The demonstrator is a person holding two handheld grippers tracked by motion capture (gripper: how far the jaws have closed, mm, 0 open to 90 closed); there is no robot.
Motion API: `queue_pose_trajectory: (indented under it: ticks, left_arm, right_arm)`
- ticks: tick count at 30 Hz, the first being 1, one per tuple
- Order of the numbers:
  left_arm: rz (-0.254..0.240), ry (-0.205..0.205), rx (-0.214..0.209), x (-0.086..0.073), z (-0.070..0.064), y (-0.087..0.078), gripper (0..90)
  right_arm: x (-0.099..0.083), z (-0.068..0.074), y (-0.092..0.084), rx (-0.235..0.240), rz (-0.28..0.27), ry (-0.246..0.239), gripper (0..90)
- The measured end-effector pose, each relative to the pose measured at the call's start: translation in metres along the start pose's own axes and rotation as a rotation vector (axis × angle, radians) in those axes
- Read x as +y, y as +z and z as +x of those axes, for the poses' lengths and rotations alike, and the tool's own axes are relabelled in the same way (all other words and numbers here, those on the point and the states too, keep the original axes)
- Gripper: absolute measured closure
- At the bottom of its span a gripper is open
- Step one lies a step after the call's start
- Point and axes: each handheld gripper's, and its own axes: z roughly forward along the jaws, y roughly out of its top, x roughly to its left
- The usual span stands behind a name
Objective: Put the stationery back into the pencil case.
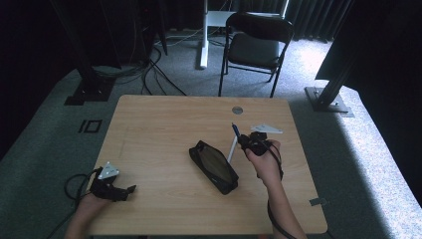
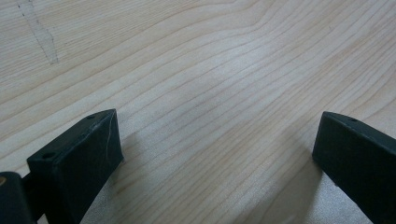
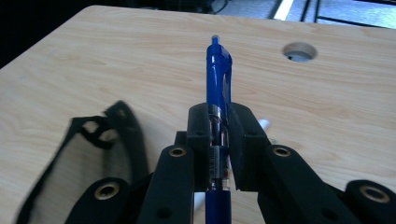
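On the wooden bench [image 1: 164,124] a black pencil case [image 1: 213,166] is laid open, its contents too dark to be made out. A blue pen [image 3: 217,70] is pinched in the right claw [image 3: 219,140] just beside the case, above a white pen [image 1: 232,148]; the left claw [image 2: 217,154] is held spread over bare wood.

The left gripper [image 2: 215,154] hangs close over a pale wooden table [image 2: 210,70], its two black jaws set wide apart with bare wood between them. One jaw rises from the lower left corner, the other from the lower right edge, each throwing a soft shadow onto the surface beside it. The grain sweeps in long curved lines across the board, and a faint grey mark [image 2: 42,35] runs down near the upper left corner.
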Motion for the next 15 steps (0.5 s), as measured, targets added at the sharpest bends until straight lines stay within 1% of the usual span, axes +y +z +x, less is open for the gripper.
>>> queue_pose_trajectory:
  ticks: [1, 3, 4, 6, 7, 10, 12, 13, 14, 15]
  left_arm:
    - [0.000, 0.000, 0.000, 0.000, 0.000, 0.000, 1.6]
    - [0.000, 0.001, 0.000, 0.000, 0.000, 0.000, 1.6]
    - [-0.001, 0.001, -0.001, 0.000, 0.000, 0.000, 1.6]
    - [0.000, 0.001, 0.000, 0.000, 0.000, 0.000, 1.6]
    - [0.000, 0.001, 0.000, 0.000, 0.000, 0.000, 1.6]
    - [0.000, 0.001, 0.000, 0.000, 0.000, 0.000, 1.6]
    - [0.000, 0.001, 0.000, 0.000, 0.000, 0.000, 1.6]
    - [0.000, 0.002, 0.000, 0.000, 0.000, 0.000, 1.6]
    - [0.001, 0.002, 0.000, 0.000, 0.000, 0.000, 1.6]
    - [0.001, 0.003, 0.000, 0.000, 0.000, 0.000, 1.6]
  right_arm:
    - [0.000, 0.000, 0.000, 0.000, 0.000, 0.000, 79.4]
    - [0.002, 0.008, -0.001, 0.016, -0.006, -0.006, 79.5]
    - [0.004, 0.015, -0.001, 0.033, -0.005, -0.017, 79.5]
    - [0.005, 0.018, -0.001, 0.040, -0.006, -0.020, 79.4]
    - [0.006, 0.026, -0.001, 0.054, -0.004, -0.033, 79.4]
    - [0.007, 0.036, 0.000, 0.079, 0.001, -0.052, 79.5]
    - [0.006, 0.044, 0.002, 0.107, 0.007, -0.058, 79.5]
    - [0.006, 0.044, 0.002, 0.107, 0.007, -0.058, 79.5]
    - [0.004, 0.052, 0.005, 0.124, 0.018, -0.074, 79.5]
    - [0.004, 0.055, 0.005, 0.133, 0.019, -0.075, 79.5]
